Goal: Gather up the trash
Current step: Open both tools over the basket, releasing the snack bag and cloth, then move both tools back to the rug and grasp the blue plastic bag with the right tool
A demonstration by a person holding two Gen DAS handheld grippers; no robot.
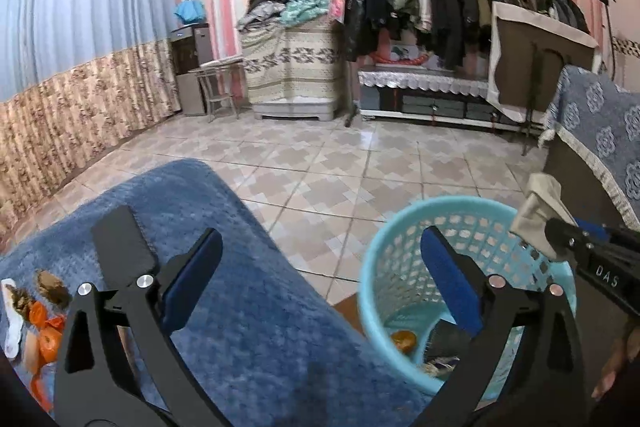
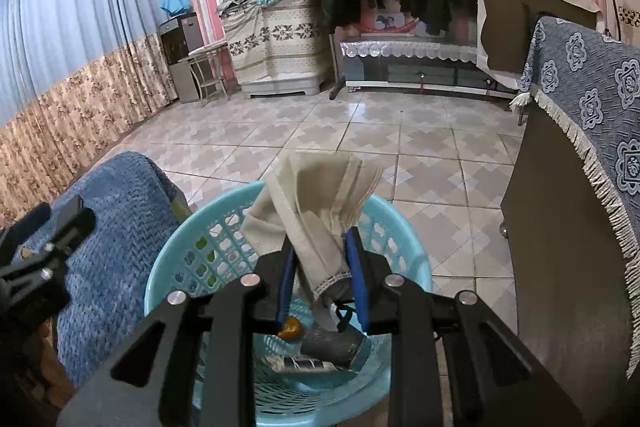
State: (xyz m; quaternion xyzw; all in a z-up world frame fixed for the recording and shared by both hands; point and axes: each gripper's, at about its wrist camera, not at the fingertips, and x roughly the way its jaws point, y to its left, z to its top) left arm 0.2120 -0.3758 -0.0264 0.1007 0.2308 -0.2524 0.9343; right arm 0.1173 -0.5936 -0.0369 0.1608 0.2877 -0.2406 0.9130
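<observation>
Clamped in my right gripper (image 2: 320, 283), a beige cloth (image 2: 316, 211) hangs over the blue basket (image 2: 168, 267), poised for dropping | left gripper (image 1: 320, 279) spread, empty | peels (image 1: 44, 331) wait on blanket (image 1: 248, 307)

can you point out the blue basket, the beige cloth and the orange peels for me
blue basket (image 2: 404, 227), right wrist view, on the far right part of its rim
beige cloth (image 2: 316, 199), right wrist view, on the folded middle above the jaws
orange peels (image 1: 47, 333), left wrist view, on a peel on the blue blanket
</observation>
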